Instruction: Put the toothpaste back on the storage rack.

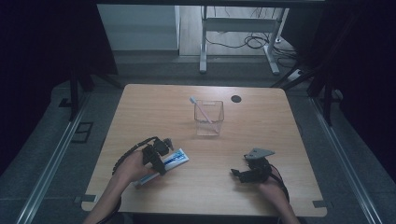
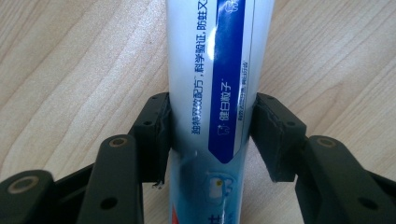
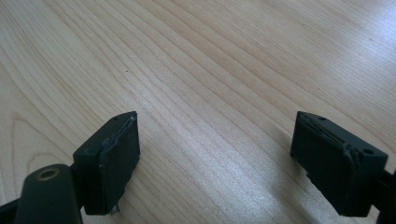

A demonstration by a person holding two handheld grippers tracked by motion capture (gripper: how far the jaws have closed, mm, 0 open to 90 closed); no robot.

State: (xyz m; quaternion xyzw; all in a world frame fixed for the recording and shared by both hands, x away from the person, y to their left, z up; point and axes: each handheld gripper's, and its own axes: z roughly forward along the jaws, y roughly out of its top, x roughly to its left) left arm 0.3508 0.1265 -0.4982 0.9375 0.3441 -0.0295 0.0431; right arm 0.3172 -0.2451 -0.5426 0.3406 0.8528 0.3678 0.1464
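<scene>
Open tabletop (image 1: 261, 126) around the right gripper (image 1: 238, 173); clear glass cup (image 1: 208, 119) with toothbrush (image 1: 200, 108) mid-table, well apart.

A black round grommet (image 1: 236, 98) sits in the wooden table (image 1: 261, 126) near its far edge

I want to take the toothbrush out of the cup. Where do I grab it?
Probably by the top end of the toothbrush, coming from above. It leans in the clear cup, and only that end pokes over the rim at the far left corner. The cup's walls block the rest. The open right gripper is free.
</scene>
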